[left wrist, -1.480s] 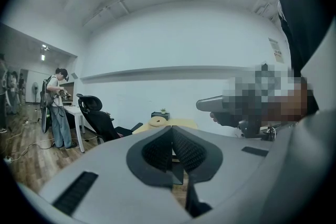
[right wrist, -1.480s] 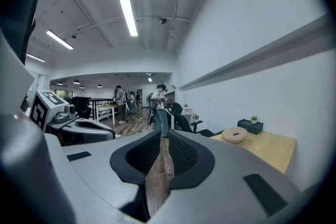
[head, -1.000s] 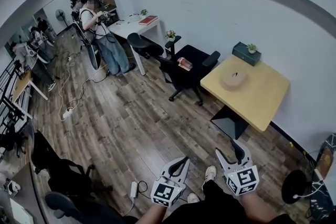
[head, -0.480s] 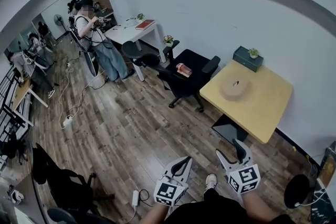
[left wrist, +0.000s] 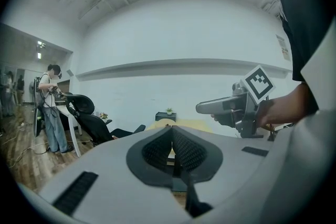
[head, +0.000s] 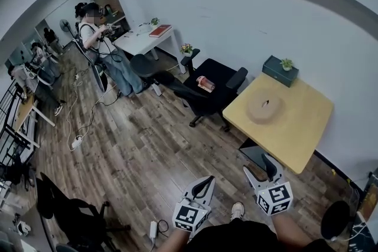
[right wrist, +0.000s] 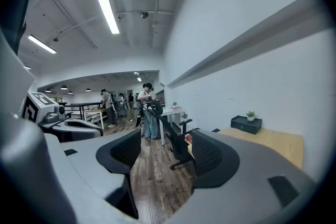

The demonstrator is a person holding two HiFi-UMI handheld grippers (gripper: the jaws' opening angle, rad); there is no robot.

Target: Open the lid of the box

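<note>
Two changes since a second ago: the right claw [head: 260, 167] has spread its jaws wide, with nothing between them, and the head view has swung slightly. The bench [head: 307, 127] looks no nearer. The left claw [head: 202, 185] has its jaws closed together, empty. Both hang low by the person's legs, well apart from the bench, so I judge the approach has barely begun.

Box [head: 263, 107]: round, low, tan, with a small dark knob at the centre. Its lid is on, and it sits near the bench's middle. A dark case [head: 277, 71] stands behind it at the wall.

place: office | evidence: swivel chairs [head: 221, 75], white desk [head: 139, 42], wooden table [head: 295, 127], ceiling strip lights [right wrist: 107, 10]
</note>
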